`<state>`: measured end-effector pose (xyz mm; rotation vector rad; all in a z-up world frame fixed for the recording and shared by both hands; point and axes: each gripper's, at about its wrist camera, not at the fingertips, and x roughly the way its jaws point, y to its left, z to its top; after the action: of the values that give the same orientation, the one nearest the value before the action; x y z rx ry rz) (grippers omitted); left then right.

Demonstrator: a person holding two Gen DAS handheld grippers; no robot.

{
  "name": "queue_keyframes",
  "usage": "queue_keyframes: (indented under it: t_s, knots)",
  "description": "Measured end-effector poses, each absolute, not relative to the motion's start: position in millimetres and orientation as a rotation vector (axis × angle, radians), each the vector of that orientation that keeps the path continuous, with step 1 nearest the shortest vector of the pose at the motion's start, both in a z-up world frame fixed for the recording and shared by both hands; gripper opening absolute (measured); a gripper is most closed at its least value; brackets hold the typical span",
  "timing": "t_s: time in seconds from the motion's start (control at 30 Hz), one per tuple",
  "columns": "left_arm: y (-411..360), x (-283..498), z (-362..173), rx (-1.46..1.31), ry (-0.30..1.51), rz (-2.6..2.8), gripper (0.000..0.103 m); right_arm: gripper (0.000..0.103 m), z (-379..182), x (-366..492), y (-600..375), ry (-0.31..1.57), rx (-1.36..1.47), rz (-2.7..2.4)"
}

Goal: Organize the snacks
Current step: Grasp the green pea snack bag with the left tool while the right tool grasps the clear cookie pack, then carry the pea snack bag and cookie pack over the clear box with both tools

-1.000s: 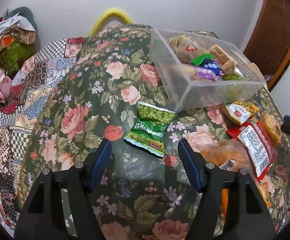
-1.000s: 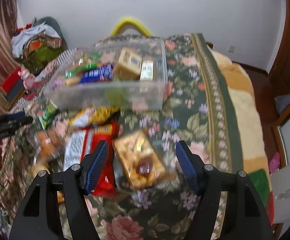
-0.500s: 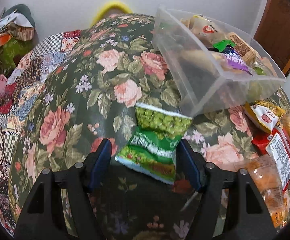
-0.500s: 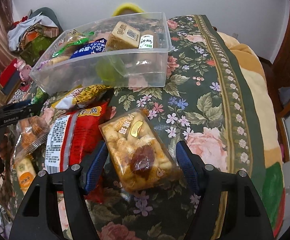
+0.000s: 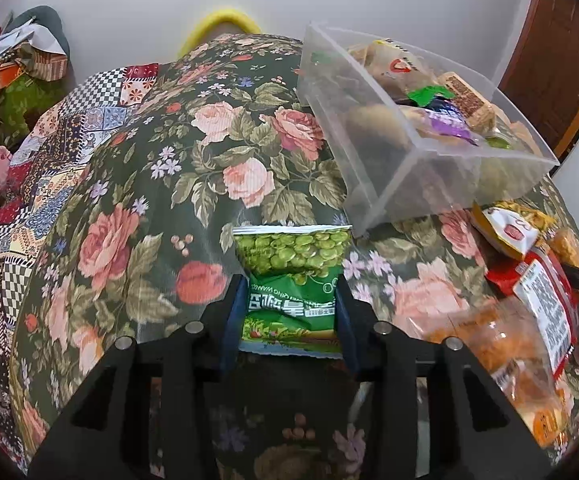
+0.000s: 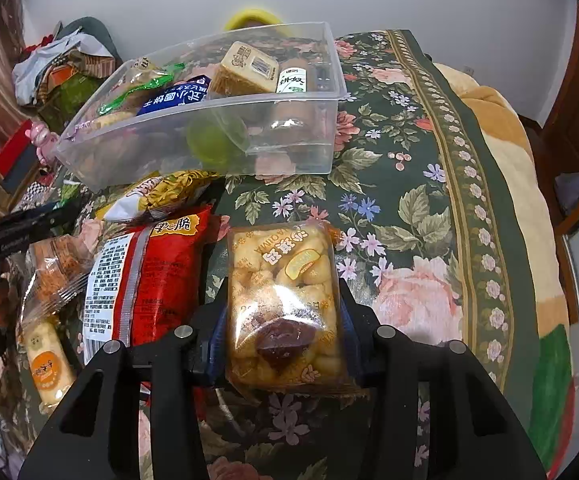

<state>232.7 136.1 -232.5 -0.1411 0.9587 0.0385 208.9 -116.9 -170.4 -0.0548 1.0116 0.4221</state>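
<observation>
pea packet (image 5: 289, 280) pinched by left fingers (image 5: 233, 320), right closing

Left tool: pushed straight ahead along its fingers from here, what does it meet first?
The left tool already has the green pea packet between its pads. Beyond that lies the near corner of the clear snack bin, probably next, though depth is uncertain.

My matt black plastic fingers (image 5: 229, 312) press a glossy green foil packet (image 5: 291, 280); clear smooth plastic bin (image 5: 389, 168) upper right, woven floral cloth (image 5: 137, 208) beneath.
</observation>
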Motion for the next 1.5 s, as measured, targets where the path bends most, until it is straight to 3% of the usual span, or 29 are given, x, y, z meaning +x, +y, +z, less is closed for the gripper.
queue_keyframes:
  t_s: [0.9, 1.5]
  knots:
    - [95, 210, -116, -0.114, 0.721, -0.06, 0.04, 0.042, -93, 215, -119, 0.8, -0.039, 0.424]
    - [38, 283, -117, -0.07, 0.739, -0.16, 0.04, 0.042, -80, 268, -100, 0.74, 0.014, 0.465]
